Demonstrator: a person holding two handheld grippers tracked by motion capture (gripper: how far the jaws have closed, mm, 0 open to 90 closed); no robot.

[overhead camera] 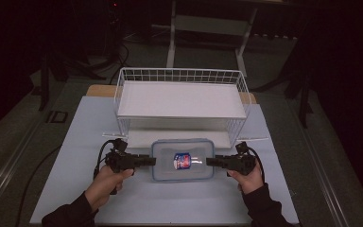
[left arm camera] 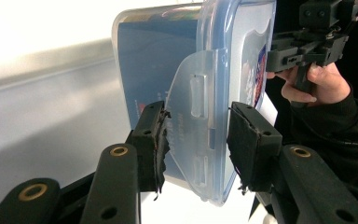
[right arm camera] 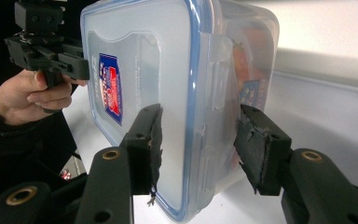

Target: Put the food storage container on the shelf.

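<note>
While both grippers flank the clear rounded-rectangle plastic food container [overhead camera: 183, 160], left gripper [overhead camera: 147, 161] jaws clamp its end latch flap; right gripper [overhead camera: 211, 161] jaws straddle the opposite end, pads apart.

The clear, glossy plastic rectangular food box [overhead camera: 183, 160] with its blue-rimmed lid is showing a shiny printed label. Behind the box, the white wire metal basket [overhead camera: 182, 101] is looking thinly coated. The matt black plastic left claw [left arm camera: 196, 135] is wearing rough, frayed foam pads. The pale tabletop [overhead camera: 170, 198] under the box is looking smooth and matt.
</note>
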